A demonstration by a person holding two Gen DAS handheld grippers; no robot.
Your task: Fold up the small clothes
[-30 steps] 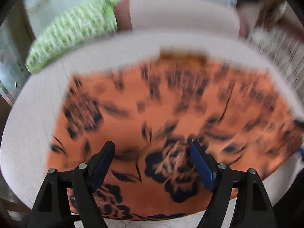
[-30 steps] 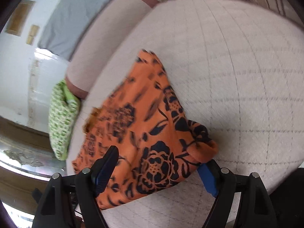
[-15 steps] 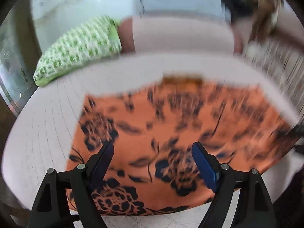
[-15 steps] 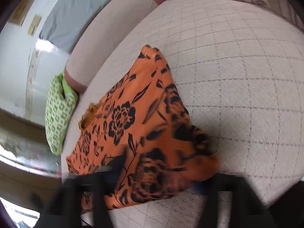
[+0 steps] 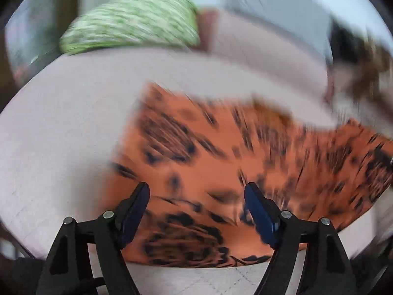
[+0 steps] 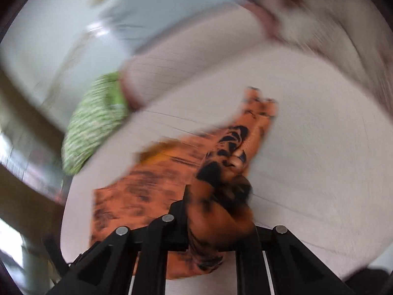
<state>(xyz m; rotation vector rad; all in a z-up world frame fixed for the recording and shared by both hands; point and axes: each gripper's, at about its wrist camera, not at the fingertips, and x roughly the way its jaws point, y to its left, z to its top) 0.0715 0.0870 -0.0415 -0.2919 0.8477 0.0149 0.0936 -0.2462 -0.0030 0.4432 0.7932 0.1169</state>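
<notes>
Orange cloth with a black flower print, a small garment [image 5: 221,162], lies spread on a pale quilted cushion surface [image 5: 61,135] that looks like a sofa seat or bed; which one I cannot tell. Both views are smeared by motion blur.

In the left wrist view the left gripper [image 5: 196,196] has its jaws standing wide apart, and they have just narrowed a little. The garment lies below and beyond them, filling the gap between the two blue-padded fingers [image 5: 260,213] as seen from the camera, but neither pad presses on it; whether the tips touch the cloth is lost in the blur. The near hem of the garment runs just under the fingers' bases, and the cloth stretches away to the right edge of the view.

In the right wrist view the right gripper [image 6: 216,211] has its jaws drawn close together on a bunched fold of the same garment [image 6: 147,184]; they have just been closing, with the cloth between them. The pinched wad bulges up between the black fingers, and from it a raised ridge of fabric runs away from the camera to a far corner, while the rest lies flat on the cushion to the left of the jaws.

A green and white patterned pillow [image 5: 132,22] sits at the far left end of the cushion, well apart from the garment, against a pale padded backrest [image 5: 258,49].
</notes>
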